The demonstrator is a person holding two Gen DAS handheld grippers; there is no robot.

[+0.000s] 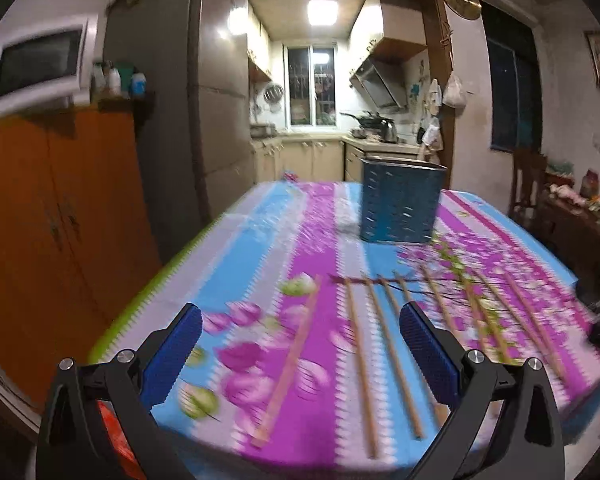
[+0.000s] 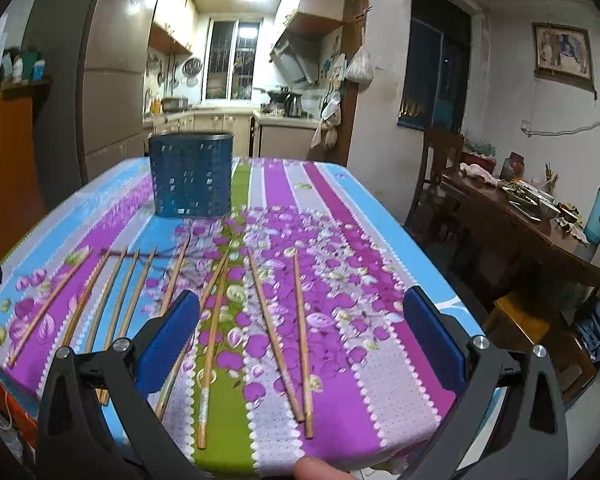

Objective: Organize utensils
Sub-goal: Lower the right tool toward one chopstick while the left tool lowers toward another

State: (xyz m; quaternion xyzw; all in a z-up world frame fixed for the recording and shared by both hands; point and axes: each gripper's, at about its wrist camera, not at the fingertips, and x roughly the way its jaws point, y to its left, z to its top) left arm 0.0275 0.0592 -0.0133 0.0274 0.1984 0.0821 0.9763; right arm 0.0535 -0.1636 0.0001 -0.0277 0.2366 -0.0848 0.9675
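Both wrist views sit low at the near table edge, facing the kitchen doorway – left one further left, motion-blurred. Shared: floral striped tablecloth [image 1: 260, 240] [image 2: 340, 240], scattered wooden chopsticks [image 1: 360, 360] [image 2: 276, 332], blue perforated utensil holder [image 1: 400, 204] [image 2: 192, 176] – far end.

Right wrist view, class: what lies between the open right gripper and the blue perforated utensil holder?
Wooden chopsticks on flowered tablecloth, before the right gripper and blue perforated utensil holder.
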